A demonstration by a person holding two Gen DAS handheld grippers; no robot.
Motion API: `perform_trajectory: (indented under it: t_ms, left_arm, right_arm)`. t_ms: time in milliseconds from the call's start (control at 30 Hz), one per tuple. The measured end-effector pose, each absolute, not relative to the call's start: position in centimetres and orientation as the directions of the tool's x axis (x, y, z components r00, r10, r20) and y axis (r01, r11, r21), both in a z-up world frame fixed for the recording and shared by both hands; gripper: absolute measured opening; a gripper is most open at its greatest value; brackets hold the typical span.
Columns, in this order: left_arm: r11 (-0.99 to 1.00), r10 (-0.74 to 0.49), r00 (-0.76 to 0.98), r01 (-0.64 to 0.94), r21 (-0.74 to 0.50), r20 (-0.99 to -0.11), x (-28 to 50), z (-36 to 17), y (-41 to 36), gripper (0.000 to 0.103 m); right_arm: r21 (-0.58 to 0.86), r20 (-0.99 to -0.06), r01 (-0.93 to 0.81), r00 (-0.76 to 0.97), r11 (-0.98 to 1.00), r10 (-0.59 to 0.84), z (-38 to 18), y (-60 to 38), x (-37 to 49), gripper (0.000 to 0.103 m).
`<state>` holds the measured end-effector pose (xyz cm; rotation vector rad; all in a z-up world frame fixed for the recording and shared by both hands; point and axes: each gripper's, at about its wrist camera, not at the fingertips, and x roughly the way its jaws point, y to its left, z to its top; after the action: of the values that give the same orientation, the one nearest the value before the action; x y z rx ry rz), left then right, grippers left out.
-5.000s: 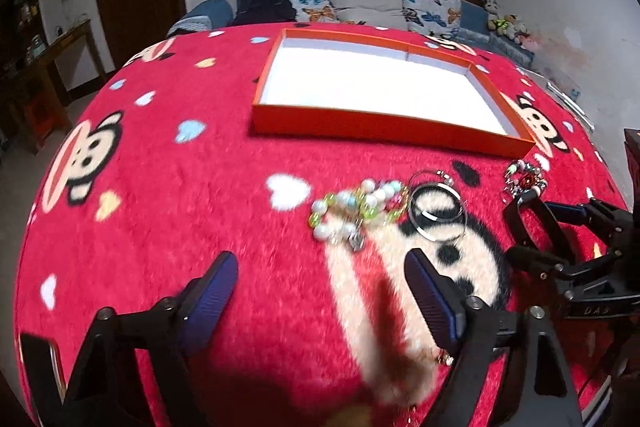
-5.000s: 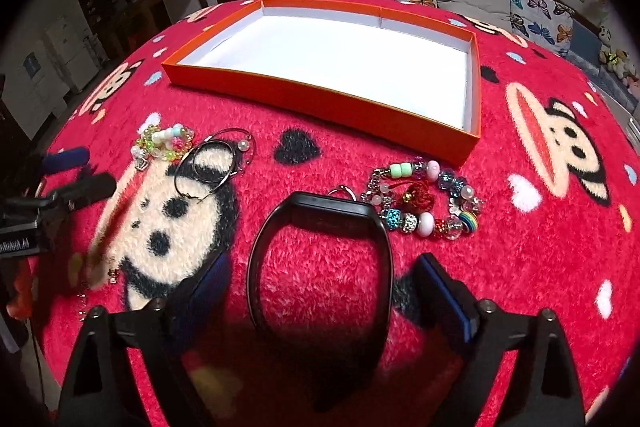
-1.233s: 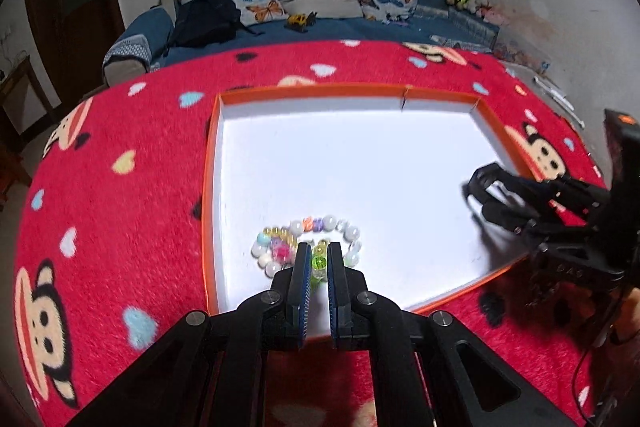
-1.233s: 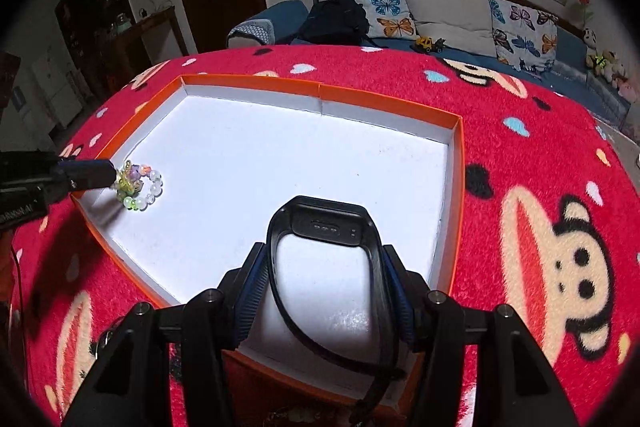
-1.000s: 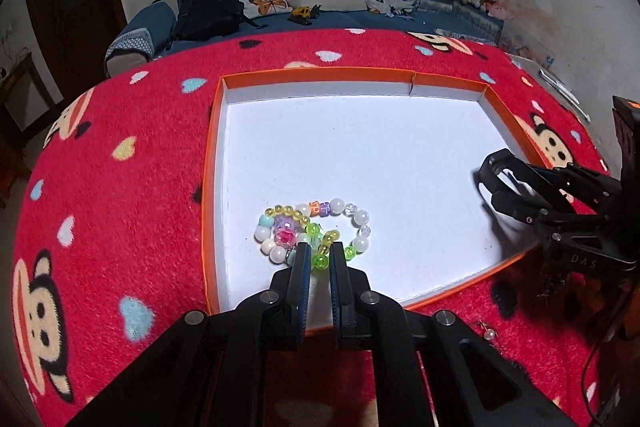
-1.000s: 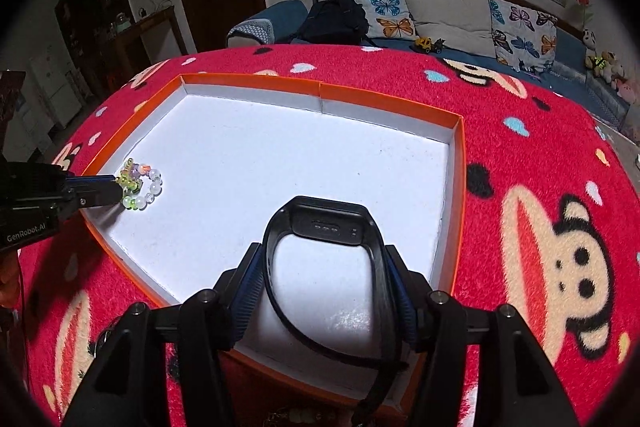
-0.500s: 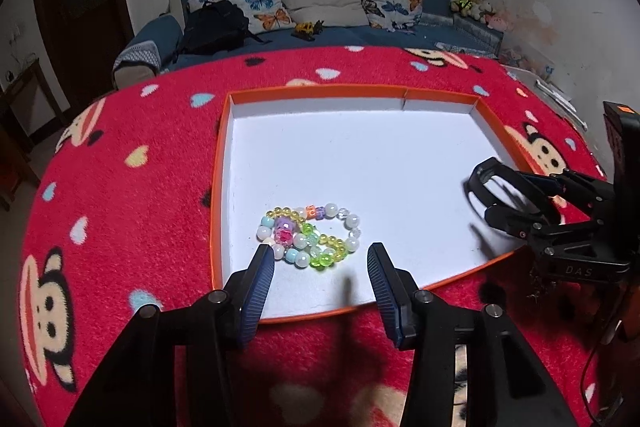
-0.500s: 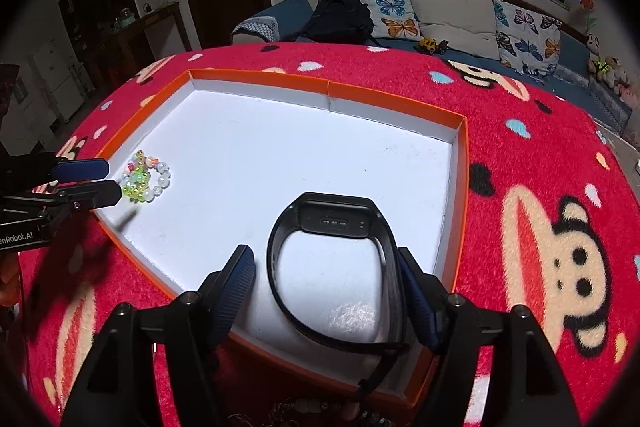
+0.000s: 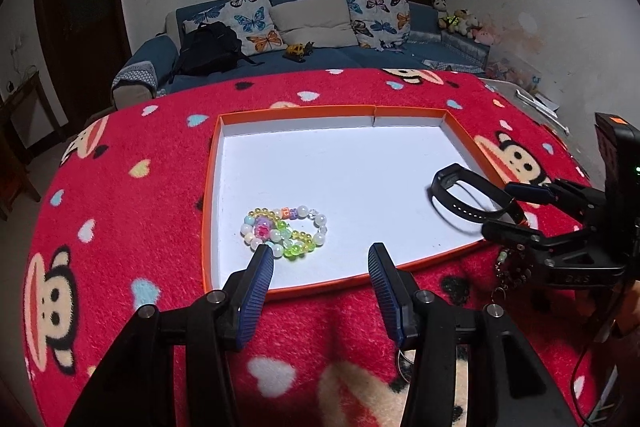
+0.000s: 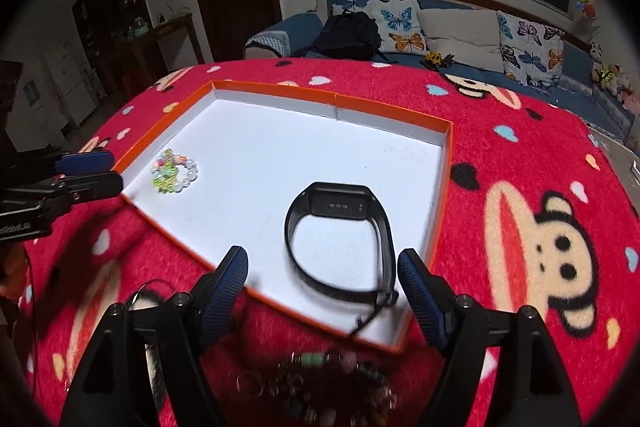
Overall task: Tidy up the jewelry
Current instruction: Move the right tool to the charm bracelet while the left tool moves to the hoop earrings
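Note:
An orange tray with a white floor (image 9: 208,211) (image 10: 442,187) lies on the red monkey-print cloth. A multicoloured bead bracelet (image 9: 284,233) (image 10: 173,171) lies inside it near the left wall. A black wristband (image 10: 340,247) (image 9: 468,203) lies inside near the right front corner. My left gripper (image 9: 320,267) is open and empty just in front of the beads. My right gripper (image 10: 322,275) is open and empty, its fingers either side of the wristband's near end.
A dark beaded bracelet (image 10: 332,375) (image 9: 512,267) and thin metal rings (image 10: 248,385) lie on the cloth in front of the tray. A blue sofa with cushions and a black backpack (image 9: 208,51) stands behind the table.
Both grippers have opened wider and drawn back from the tray. The bead bracelet and the wristband, let go, now lie on the tray floor.

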<state>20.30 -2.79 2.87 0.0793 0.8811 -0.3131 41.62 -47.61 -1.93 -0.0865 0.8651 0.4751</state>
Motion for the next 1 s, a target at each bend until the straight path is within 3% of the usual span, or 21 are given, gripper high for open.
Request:
perform_trajectory:
  t_ms: [200, 400, 500, 1000]
  left_arm:
    - [0.95, -0.246, 0.593, 0.303, -0.07, -0.767, 20.0, 2.8, -2.8, 0.053]
    - [0.947, -0.253, 0.592, 0.314, -0.071, -0.765, 19.4, 2.9, -3.1, 0.053]
    - [0.945, -0.264, 0.586, 0.318, -0.082, -0.767, 19.3, 2.8, -3.1, 0.053]
    - [0.907, -0.332, 0.549, 0.408, -0.1, -0.767, 15.5, 2.4, -4.9, 0.053]
  right_arm:
    - [0.143, -0.732, -0.446, 0.554, 0.884, 0.397, -1.3, -48.3, 40.7, 0.083]
    - [0.127, -0.745, -0.436, 0.551, 0.891, 0.376, -1.2, -48.2, 41.3, 0.061]
    - [0.146, -0.755, -0.43, 0.534, 0.891, 0.381, -1.6, -48.0, 41.9, 0.056]
    - [0.139, -0.734, -0.419, 0.564, 0.897, 0.378, -0.6, -50.3, 39.4, 0.055]
